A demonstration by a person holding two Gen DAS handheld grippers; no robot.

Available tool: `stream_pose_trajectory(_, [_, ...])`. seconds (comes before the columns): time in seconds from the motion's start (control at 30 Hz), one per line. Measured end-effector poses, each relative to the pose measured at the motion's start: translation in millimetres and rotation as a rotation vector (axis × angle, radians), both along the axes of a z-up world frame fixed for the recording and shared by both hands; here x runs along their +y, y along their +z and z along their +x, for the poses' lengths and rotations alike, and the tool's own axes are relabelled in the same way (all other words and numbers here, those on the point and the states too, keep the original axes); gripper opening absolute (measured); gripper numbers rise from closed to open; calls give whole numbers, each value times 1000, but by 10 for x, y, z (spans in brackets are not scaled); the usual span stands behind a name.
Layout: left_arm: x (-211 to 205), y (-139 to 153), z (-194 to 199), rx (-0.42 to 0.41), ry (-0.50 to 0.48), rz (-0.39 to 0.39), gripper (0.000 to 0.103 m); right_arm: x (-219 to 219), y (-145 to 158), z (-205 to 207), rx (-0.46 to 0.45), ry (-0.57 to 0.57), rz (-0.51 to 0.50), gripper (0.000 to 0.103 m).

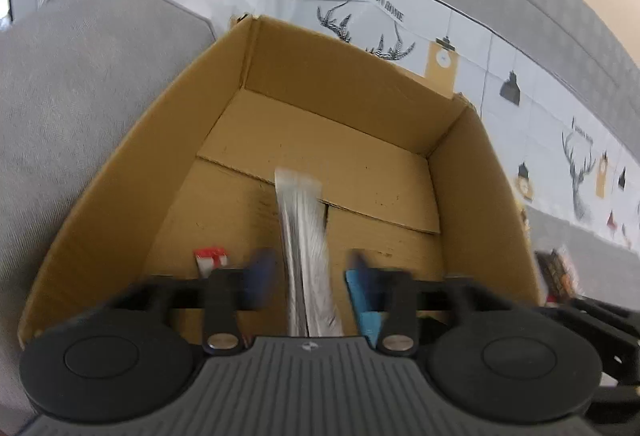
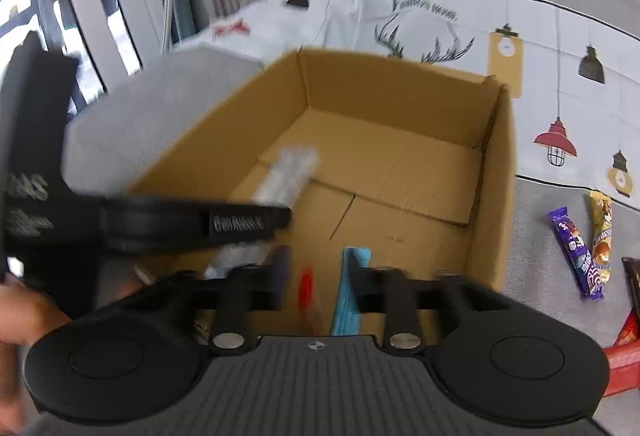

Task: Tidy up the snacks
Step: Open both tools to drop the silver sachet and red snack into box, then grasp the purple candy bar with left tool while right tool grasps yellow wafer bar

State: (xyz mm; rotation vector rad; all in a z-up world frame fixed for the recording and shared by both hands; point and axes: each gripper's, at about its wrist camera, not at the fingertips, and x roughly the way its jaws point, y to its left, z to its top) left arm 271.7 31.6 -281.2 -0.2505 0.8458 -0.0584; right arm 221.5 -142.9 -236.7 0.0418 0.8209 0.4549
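Left tool (image 1: 308,276) agape — silver packet (image 1: 306,236) between, untouched.

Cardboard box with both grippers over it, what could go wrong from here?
1. The silver packet sits between the left gripper's open jaws and may catch on a finger rather than drop flat into the cardboard box.
2. The red packet between the right gripper's jaws is blurred; it might land on the silver one.

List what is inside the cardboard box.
In the cardboard box: a silver packet between the left gripper's open jaws, and a red-white wrapper. Both grippers hide the near floor.
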Motion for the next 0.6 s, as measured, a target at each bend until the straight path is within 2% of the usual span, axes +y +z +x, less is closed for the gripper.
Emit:
stream_pose_trajectory(0.03, [0, 35, -34, -22, 16, -22, 101, -85, 16, -30, -6, -7, 29, 60])
stream_pose_trajectory(0.07, [-20, 97, -84, -66, 23, -39, 103, -187, 33, -74, -19, -18, 45, 60])
stream_pose_trajectory(0.17, [-241, 303, -224, -176, -6, 2, 103, -545, 75, -215, -70, -56, 58, 60])
stream_pose_trajectory(0.23, [-443, 392, -303, -214, -53, -2, 103, -843, 119, -351, -111, -101, 64, 60])
stream_pose_trajectory(0.37, [-942, 490, -357, -208, -156, -34, 103, -1442, 41, -501, -139, -212, 42, 60])
stream_pose_trajectory(0.5, [-1498, 544, -394, -222, -257, -23, 103, -2069, -205, -680, -103, -370, 56, 59])
stream_pose_trajectory(0.6, [-1882, 449, -322, -192, -300, -3, 103, -2465, -382, -722, -73, -467, 86, 56])
